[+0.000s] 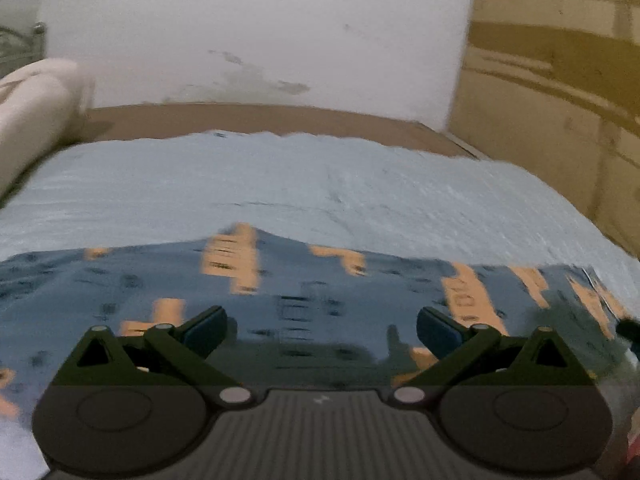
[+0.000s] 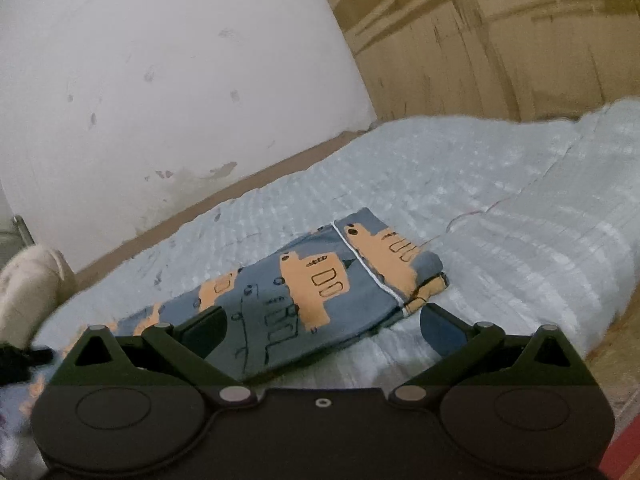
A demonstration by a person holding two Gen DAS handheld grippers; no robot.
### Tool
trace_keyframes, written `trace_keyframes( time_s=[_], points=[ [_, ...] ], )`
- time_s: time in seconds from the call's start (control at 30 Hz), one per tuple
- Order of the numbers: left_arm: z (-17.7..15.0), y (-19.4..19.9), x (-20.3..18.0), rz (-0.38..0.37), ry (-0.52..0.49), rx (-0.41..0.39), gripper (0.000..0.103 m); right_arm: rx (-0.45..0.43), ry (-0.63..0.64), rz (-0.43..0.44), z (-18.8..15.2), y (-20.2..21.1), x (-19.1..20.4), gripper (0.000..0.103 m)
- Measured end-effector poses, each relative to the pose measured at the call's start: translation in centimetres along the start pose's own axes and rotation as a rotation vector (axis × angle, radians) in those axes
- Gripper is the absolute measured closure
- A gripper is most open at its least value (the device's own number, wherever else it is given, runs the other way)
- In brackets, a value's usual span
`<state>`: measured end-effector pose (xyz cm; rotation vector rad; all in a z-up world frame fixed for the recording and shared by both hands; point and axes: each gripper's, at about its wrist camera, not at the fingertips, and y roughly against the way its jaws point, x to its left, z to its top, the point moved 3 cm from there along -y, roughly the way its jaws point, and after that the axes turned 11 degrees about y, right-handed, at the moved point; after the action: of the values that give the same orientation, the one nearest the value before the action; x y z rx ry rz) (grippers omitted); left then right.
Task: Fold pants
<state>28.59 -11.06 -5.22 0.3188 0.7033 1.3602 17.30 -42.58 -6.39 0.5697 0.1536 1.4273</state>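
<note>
The pants are blue with orange shapes and lie flat on a pale blue blanket, one end folded over with a white seam showing. In the left wrist view the pants spread wide right under my left gripper, which is open and empty just above the cloth. My right gripper is open and empty, hovering over the near edge of the pants. The tip of the left gripper shows at the left edge of the right wrist view.
The blanket covers a bed beside a white wall. A cream pillow lies at the far left. Cardboard boxes stand at the right. A brown bed edge runs along the wall.
</note>
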Motion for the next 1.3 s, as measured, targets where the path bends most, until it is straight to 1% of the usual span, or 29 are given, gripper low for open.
trace_keyframes(
  time_s=[0.1, 0.17, 0.23, 0.27, 0.3, 0.33, 0.4, 0.5, 0.57, 0.63, 0.67, 0.7, 0.73, 0.77, 0.8, 0.87, 0.93, 0.97, 1.0, 1.03, 1.1, 1.2, 1.3],
  points=[
    [-1.3, -1.1, -1.7, -0.006, -0.039, 0.026, 0.001, 0.017, -0.078, 0.029, 0.4, -0.7, -0.8, 0.001],
    [-2.1, -1.9, -2.1, 0.002, -0.057, 0.056, 0.001, 0.007, -0.129, 0.037, 0.5, -0.9, -1.2, 0.001],
    [-3.0, -2.5, -2.2, 0.024, -0.085, 0.078, 0.001, -0.035, -0.183, 0.037, 0.5, -0.7, -1.6, 0.001],
    [-3.5, -2.6, -2.4, 0.029, -0.109, 0.066, 0.001, -0.069, -0.215, 0.034, 0.3, -0.5, -1.9, 0.003],
    [-3.8, -2.6, -2.5, 0.032, -0.123, 0.054, 0.001, -0.099, -0.244, 0.025, 0.1, -0.2, -2.1, 0.008],
    [-4.1, -2.4, -2.5, 0.036, -0.13, 0.046, 0.001, -0.12, -0.266, 0.011, 0.0, -0.1, -2.3, 0.011],
    [-4.3, -2.4, -2.6, 0.037, -0.133, 0.043, 0.001, -0.146, -0.297, -0.022, -0.4, 0.2, -2.6, 0.024],
    [-4.4, -2.2, -2.6, 0.033, -0.13, 0.043, 0.001, -0.125, -0.299, -0.064, -0.5, 0.2, -2.8, 0.035],
    [-4.4, -2.2, -2.5, 0.031, -0.131, 0.034, 0.0, -0.096, -0.269, -0.097, -0.5, 0.4, -2.4, 0.038],
    [-4.2, -2.3, -2.5, 0.032, -0.135, 0.029, 0.0, -0.046, -0.209, -0.135, -0.4, 0.4, -1.5, 0.037],
    [-4.1, -2.4, -2.5, 0.032, -0.134, 0.032, 0.0, -0.031, -0.187, -0.143, -0.5, 0.2, -1.1, 0.035],
    [-4.0, -2.5, -2.5, 0.032, -0.133, 0.035, 0.0, -0.023, -0.174, -0.145, -0.4, -0.1, -0.9, 0.029],
    [-3.9, -2.4, -2.5, 0.034, -0.131, 0.042, 0.001, -0.021, -0.192, -0.135, -0.3, -0.3, -0.9, 0.027],
    [-3.6, -2.5, -2.6, 0.036, -0.13, 0.055, 0.001, -0.026, -0.234, -0.122, -0.1, -0.6, -1.2, 0.022],
    [-3.2, -2.4, -2.6, 0.037, -0.127, 0.07, 0.001, -0.045, -0.309, -0.104, 0.1, -0.7, -1.7, 0.019],
    [-2.4, -2.2, -2.6, 0.031, -0.104, 0.099, 0.001, -0.078, -0.407, -0.085, 0.4, -1.0, -2.7, 0.02],
    [-1.6, -2.0, -2.5, 0.014, -0.074, 0.111, 0.001, -0.117, -0.464, -0.085, 0.6, -0.9, -3.1, 0.032],
    [-1.2, -1.8, -2.5, -0.002, -0.061, 0.11, 0.001, -0.124, -0.473, -0.089, 0.7, -0.9, -3.2, 0.045],
    [-0.7, -1.6, -2.6, -0.02, -0.051, 0.107, 0.001, -0.127, -0.476, -0.097, 0.7, -1.0, -3.1, 0.056],
    [-0.3, -1.3, -2.7, -0.041, -0.04, 0.103, 0.001, -0.132, -0.467, -0.101, 0.7, -1.0, -3.0, 0.059],
    [0.8, -0.9, -3.0, -0.1, -0.009, 0.099, 0.001, -0.135, -0.398, -0.123, 0.8, -1.2, -2.1, 0.071],
    [2.3, -0.9, -3.2, -0.2, 0.066, 0.133, 0.001, -0.157, -0.262, -0.144, 1.1, -1.1, -0.5, 0.074],
    [3.3, -1.3, -3.1, -0.296, 0.159, 0.193, 0.001, -0.177, -0.119, -0.148, 1.4, -1.1, 1.4, 0.082]
  ],
)
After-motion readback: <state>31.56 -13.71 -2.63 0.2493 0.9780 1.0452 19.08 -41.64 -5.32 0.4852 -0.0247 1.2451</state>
